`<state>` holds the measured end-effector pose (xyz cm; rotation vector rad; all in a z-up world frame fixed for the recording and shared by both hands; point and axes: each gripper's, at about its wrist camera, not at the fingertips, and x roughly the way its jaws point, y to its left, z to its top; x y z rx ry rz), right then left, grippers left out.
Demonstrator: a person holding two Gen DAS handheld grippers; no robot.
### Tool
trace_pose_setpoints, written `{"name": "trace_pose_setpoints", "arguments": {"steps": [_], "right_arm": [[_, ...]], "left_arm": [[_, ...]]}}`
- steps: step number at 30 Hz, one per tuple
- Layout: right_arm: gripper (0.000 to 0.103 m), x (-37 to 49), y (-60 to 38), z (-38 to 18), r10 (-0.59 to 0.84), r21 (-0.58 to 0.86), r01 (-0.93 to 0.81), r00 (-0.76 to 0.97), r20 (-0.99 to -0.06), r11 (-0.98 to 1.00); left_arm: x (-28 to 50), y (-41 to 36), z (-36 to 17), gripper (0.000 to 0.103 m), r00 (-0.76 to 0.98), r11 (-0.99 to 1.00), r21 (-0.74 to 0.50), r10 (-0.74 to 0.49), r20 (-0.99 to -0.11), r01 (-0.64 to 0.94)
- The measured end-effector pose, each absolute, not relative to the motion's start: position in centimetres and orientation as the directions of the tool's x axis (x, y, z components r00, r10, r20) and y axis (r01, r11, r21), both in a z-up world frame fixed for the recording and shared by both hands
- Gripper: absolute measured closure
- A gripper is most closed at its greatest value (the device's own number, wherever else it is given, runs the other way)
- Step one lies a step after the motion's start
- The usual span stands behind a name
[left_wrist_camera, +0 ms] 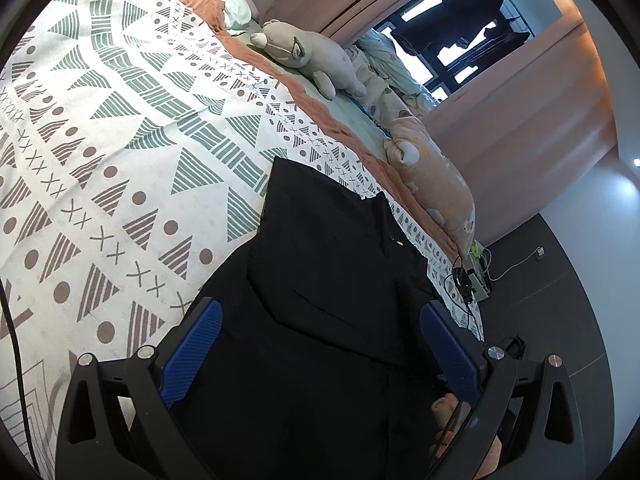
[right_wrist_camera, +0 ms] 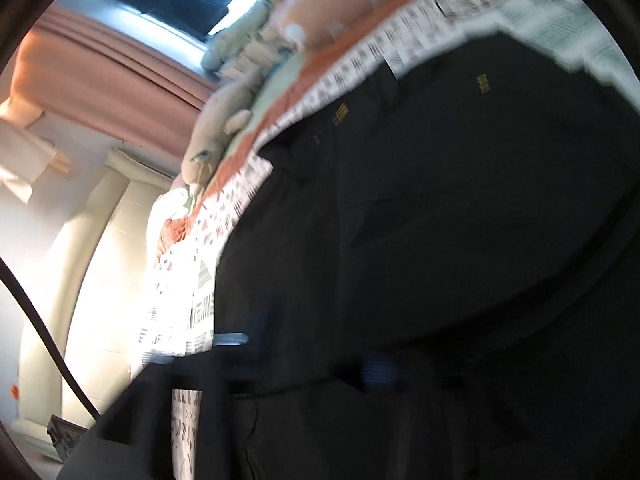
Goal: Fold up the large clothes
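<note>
Black garment lies on bed. L tongs spread wide above it; R tongs blurred, can't tell.

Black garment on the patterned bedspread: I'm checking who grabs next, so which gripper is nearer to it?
Right, probably. The right gripper seems buried in the black garment, fingers blurred; the left gripper hovers open above it.

Black garment (partly folded, layers overlapping) lies flat on the patterned bedspread.
</note>
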<state>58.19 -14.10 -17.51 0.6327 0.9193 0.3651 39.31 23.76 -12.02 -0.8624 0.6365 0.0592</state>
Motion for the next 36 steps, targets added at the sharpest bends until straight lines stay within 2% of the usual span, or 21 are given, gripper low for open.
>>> {"name": "trace_pose_setpoints", "arguments": {"steps": [4, 7, 11, 17, 22, 24, 25, 26, 27, 28, 29, 30, 36], "right_arm": [[0.016, 58.3, -16.7, -19.7, 0.582, 0.697, 0.001, 0.548, -0.600, 0.718], [0.016, 57.8, -20.1, -19.1, 0.616, 0.760, 0.033, 0.565, -0.550, 0.649], [0.016, 56.9, -24.2, -17.7, 0.522, 0.719, 0.070, 0.639, -0.564, 0.691], [0.017, 57.9, -31.7, -18.2, 0.441, 0.738, 0.176, 0.704, -0.557, 0.651], [0.035, 59.5, -34.8, -18.3, 0.409, 0.739, 0.188, 0.732, -0.545, 0.647], [0.048, 60.1, -35.3, -18.4, 0.398, 0.731, 0.191, 0.736, -0.548, 0.655], [0.050, 60.4, -35.3, -18.4, 0.384, 0.725, 0.200, 0.739, -0.553, 0.659], [0.056, 60.6, -35.3, -18.6, 0.368, 0.715, 0.209, 0.742, -0.560, 0.668], [0.071, 61.0, -35.5, -18.8, 0.360, 0.708, 0.213, 0.743, -0.565, 0.673], [0.079, 61.2, -35.2, -18.8, 0.353, 0.702, 0.218, 0.741, -0.571, 0.678], [0.091, 61.6, -35.2, -18.8, 0.346, 0.693, 0.224, 0.737, -0.580, 0.685], [0.097, 61.9, -34.3, -18.5, 0.345, 0.691, 0.218, 0.740, -0.578, 0.690], [0.100, 58.3, -28.2, -14.5, 0.399, 0.663, 0.045, 0.768, -0.502, 0.747]], "left_arm": [[39.8, 23.1, -12.2, 0.001, 0.805, 0.672, -0.676, -0.202, -0.558, -0.301], [40.3, 22.3, -12.3, 0.001, 0.793, 0.694, -0.653, -0.198, -0.577, -0.302], [40.6, 21.4, -12.4, 0.001, 0.781, 0.720, -0.625, -0.189, -0.596, -0.303], [40.8, 21.1, -13.0, 0.001, 0.762, 0.737, -0.592, -0.166, -0.626, -0.326], [41.0, 21.1, -13.4, 0.001, 0.751, 0.743, -0.574, -0.149, -0.643, -0.344], [41.1, 21.1, -13.6, 0.001, 0.746, 0.744, -0.570, -0.147, -0.649, -0.349], [41.1, 21.2, -13.7, 0.001, 0.745, 0.744, -0.569, -0.147, -0.651, -0.351], [41.1, 21.2, -13.8, 0.001, 0.744, 0.742, -0.571, -0.149, -0.652, -0.351], [41.2, 21.2, -13.9, 0.001, 0.743, 0.741, -0.572, -0.151, -0.652, -0.352], [41.2, 21.2, -13.9, 0.001, 0.742, 0.740, -0.573, -0.151, -0.653, -0.353], [41.1, 21.3, -14.0, 0.001, 0.743, 0.740, -0.573, -0.150, -0.653, -0.353], [41.1, 21.3, -13.9, 0.001, 0.744, 0.739, -0.573, -0.149, -0.652, -0.354], [40.6, 22.0, -13.8, 0.001, 0.752, 0.727, -0.586, -0.148, -0.643, -0.358]]}}
